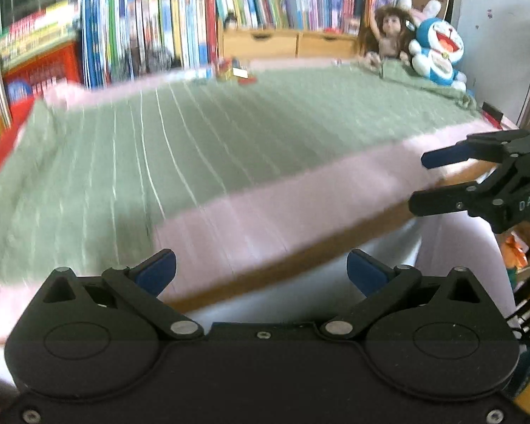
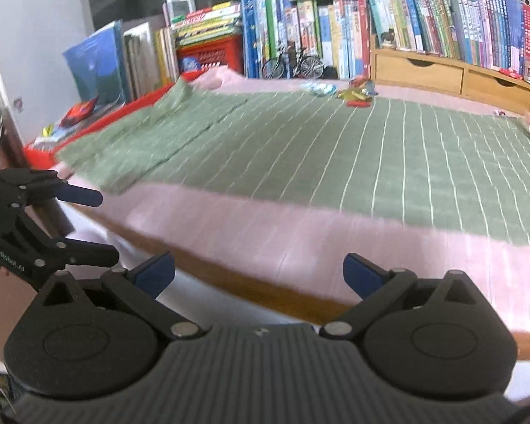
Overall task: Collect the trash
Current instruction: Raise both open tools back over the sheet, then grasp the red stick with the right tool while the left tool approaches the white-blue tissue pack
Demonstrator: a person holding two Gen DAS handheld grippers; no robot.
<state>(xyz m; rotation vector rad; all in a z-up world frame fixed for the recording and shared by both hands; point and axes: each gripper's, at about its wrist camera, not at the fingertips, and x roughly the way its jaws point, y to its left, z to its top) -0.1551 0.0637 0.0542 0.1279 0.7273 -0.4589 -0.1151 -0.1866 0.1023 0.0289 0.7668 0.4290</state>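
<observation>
A green striped blanket [image 2: 335, 148] is seen spread over the bed, with bookshelves [image 2: 335, 24] behind. The trash, a small heap of wrappers [image 2: 357, 95], lies at the far edge of the blanket, well apart from both tools and straight ahead of the right gripper [image 2: 258, 272], which is judged nearer. The left gripper [image 1: 261, 272] is likewise spread and empty. No bin is visible.
</observation>
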